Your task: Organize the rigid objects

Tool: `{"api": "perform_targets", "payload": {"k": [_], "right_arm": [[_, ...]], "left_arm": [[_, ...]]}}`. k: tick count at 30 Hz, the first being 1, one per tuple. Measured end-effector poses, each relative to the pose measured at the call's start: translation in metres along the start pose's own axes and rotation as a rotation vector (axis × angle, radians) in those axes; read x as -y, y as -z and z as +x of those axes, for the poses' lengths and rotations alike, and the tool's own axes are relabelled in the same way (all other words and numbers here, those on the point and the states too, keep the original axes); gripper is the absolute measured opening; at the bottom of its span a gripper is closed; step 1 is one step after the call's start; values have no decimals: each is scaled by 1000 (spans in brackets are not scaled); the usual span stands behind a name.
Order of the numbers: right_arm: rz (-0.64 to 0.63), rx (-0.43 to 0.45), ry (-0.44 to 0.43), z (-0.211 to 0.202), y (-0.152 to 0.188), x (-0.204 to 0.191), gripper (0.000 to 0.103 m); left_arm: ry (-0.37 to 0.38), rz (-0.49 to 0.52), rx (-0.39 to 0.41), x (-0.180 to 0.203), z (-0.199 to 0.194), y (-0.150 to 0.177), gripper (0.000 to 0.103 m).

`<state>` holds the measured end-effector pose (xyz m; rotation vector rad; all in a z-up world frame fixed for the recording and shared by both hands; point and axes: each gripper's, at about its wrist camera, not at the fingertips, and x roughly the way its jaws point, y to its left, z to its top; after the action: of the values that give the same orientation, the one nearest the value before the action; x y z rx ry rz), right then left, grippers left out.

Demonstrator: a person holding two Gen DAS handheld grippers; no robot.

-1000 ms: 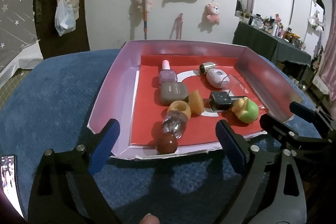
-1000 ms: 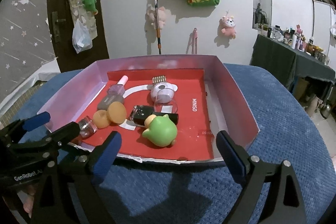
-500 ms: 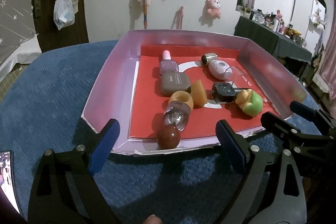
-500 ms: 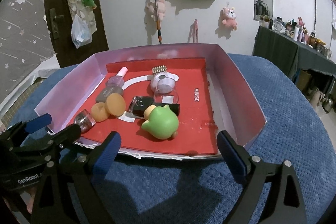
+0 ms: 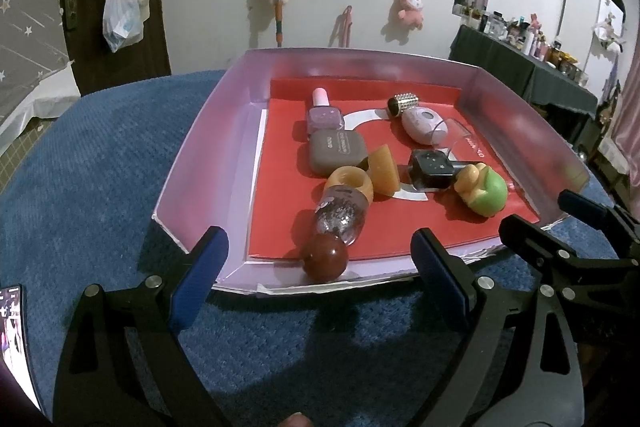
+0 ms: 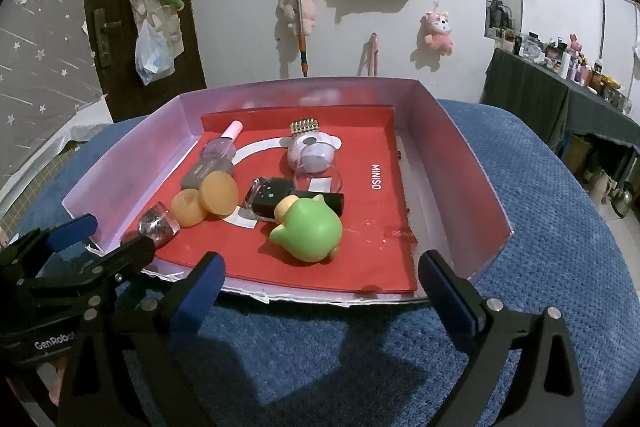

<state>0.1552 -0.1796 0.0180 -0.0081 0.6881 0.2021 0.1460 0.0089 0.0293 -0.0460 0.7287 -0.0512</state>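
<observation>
A shallow pink box [image 5: 208, 147] with a red floor sits on the blue cloth and also shows in the right wrist view [image 6: 460, 163]. In it lie a glitter bottle with a brown ball cap [image 5: 324, 257], an orange ring [image 5: 350, 183], an orange wedge [image 5: 384, 169], a grey case [image 5: 336, 151], a lilac polish bottle [image 5: 324, 115], a black bottle [image 5: 432, 169], a green toy [image 6: 308, 231] and a lilac shaver [image 6: 312, 151]. My left gripper [image 5: 316, 291] is open and empty at the box's near edge. My right gripper [image 6: 320, 295] is open and empty, also at the near edge.
Blue textured cloth [image 6: 560, 227] covers the surface around the box. A phone [image 5: 12, 339] lies at the left edge. A dark side table [image 6: 580, 95] with bottles stands at the right. Bags and plush toys hang on the far wall.
Both grippers have drawn closer to the box's near edge; the box and its contents look larger. Both stay open and empty. Nothing in the box has moved.
</observation>
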Motion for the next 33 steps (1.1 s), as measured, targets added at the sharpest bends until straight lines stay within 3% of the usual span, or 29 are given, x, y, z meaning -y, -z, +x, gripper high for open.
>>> {"api": "perform_targets", "payload": {"k": [6, 21, 33], "right_arm": [[-2, 2, 3, -1, 1, 0, 102], [-5, 6, 9, -3, -1, -1, 103], [6, 49, 0, -28, -6, 3, 103]], "left_arm": [[-7, -10, -14, -2, 3, 0, 98], [-13, 2, -8, -2, 2, 0, 98], [-1, 14, 23, 1, -22, -3, 98]]}}
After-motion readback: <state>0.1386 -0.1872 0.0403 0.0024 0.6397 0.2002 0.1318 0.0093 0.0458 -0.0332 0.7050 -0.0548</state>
